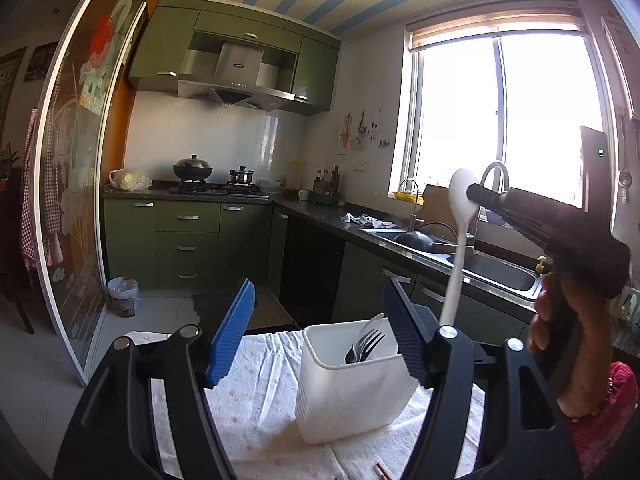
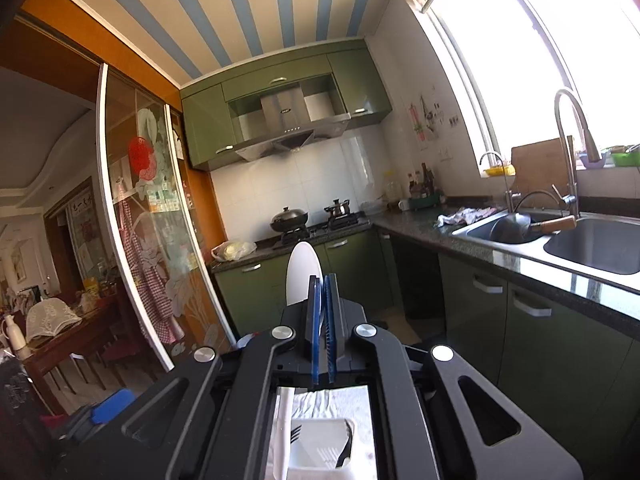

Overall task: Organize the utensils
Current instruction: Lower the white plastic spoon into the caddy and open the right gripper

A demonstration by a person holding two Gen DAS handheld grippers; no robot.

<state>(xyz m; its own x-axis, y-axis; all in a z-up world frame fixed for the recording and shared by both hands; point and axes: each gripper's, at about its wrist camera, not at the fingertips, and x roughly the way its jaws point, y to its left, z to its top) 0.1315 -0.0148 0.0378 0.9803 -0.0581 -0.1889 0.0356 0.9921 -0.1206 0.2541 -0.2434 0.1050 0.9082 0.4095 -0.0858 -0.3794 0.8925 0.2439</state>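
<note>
both claws are black frames with silver round bolts and ribbed blue pads (image 1: 234,332); the person's sleeve (image 1: 612,412) is pinkish red.

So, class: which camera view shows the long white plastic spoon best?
The left wrist view: the long white plastic spoon shows bowl to handle, held by the right gripper. The right wrist view shows only its bowl above the shut fingers.

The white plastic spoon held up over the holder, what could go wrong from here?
1. The right gripper pinches the white plastic spoon only at its bowl, with the long handle hanging free, so it may swing or slip out.
2. The white rectangular plastic holder already has dark metal forks leaning inside; the handle could catch on them.
3. The left gripper stands open around the holder without pressing it, so a bump could tip it.
</note>
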